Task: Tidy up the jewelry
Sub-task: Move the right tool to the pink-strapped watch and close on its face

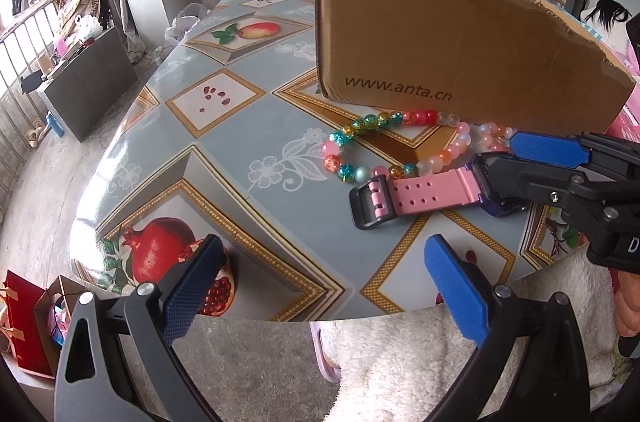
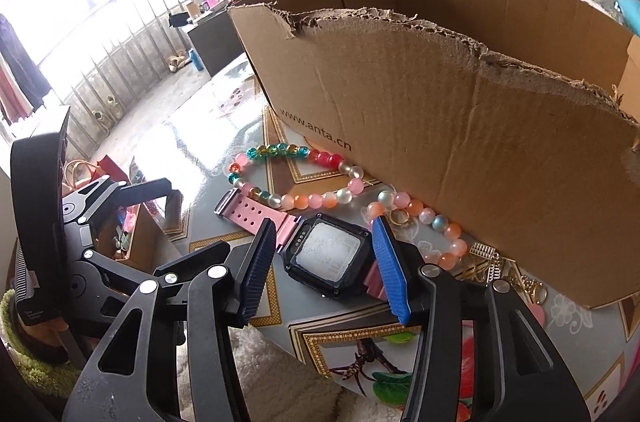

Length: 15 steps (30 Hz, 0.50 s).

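At the bench's near edge, the right tool [image 2: 324, 274] straddles the watch [image 2: 326, 256], jaws spread wide, pads beside the case but not yet clamped. The left tool [image 1: 324, 286] hangs open and empty. Beads [image 2: 296, 178] and gold pieces [image 2: 486, 264] lie beside the box [image 2: 460, 142]; sorting looks barely begun.

watch [image 2: 328, 258] screen text: blurred | gold jewelry [image 2: 486, 262]: partly behind right pad | box [image 2: 440, 142]: interior unseen

Left tongs [image 1: 324, 290] gape wide; right tongs [image 2: 324, 270] spread, lowered.
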Motion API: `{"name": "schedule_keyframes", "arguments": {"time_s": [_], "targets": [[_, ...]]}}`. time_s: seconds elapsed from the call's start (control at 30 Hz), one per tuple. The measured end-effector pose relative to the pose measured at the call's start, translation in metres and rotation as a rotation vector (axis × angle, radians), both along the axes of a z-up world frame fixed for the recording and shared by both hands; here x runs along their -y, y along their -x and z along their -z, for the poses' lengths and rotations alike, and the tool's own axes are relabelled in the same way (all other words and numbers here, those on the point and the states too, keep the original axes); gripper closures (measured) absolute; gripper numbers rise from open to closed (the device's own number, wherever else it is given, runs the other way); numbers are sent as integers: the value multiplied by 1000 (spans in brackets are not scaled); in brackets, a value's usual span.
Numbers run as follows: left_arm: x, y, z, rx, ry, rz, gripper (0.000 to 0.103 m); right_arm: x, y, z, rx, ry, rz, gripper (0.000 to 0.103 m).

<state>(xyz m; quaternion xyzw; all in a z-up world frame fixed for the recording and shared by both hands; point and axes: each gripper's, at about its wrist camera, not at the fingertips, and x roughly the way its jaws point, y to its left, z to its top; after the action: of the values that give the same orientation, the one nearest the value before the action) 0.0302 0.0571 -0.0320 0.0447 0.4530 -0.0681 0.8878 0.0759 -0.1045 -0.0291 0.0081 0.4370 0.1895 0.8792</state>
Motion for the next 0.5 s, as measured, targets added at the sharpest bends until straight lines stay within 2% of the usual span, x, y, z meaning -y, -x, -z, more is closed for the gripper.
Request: {"name": "schedule_keyframes", "arguments": {"time_s": [0.5], "targets": [[-1, 6, 0, 7, -4, -6, 4, 3, 21, -6, 2, -14, -58, 56]]}}
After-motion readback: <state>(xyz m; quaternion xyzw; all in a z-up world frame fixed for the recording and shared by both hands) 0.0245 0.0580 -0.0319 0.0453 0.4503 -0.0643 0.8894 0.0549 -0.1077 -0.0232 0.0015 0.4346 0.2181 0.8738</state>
